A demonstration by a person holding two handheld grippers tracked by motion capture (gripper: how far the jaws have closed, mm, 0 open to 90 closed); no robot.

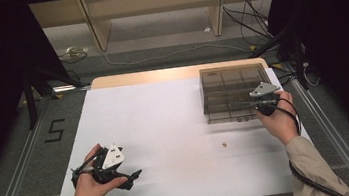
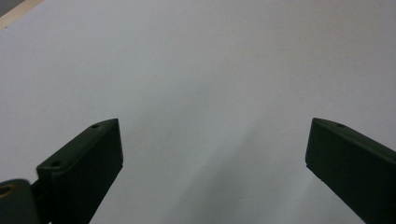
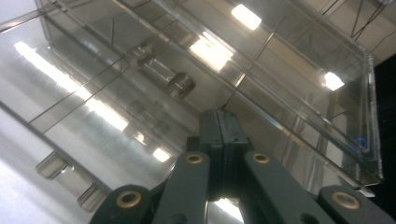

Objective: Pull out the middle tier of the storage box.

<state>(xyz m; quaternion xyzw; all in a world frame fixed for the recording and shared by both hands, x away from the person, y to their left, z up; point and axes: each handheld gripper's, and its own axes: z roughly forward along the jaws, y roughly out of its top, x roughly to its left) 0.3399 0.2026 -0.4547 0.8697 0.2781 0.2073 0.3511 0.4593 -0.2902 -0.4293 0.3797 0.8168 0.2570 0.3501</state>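
My left gripper (image 1: 134,176) hovers low over the white sheet (image 1: 166,129) on the desk, jaws spread wide with nothing between them. A small bead (image 1: 224,145) lies mid-sheet. My right gripper (image 3: 218,122), jaws pressed together, touches the clear compartment box (image 1: 232,93) at the far right.

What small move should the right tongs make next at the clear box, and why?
Probably press down gently. The right tongs are shut, with their tips at the lid of the clear box, which looks closed. The left tongs rest open on the white sheet, far away.
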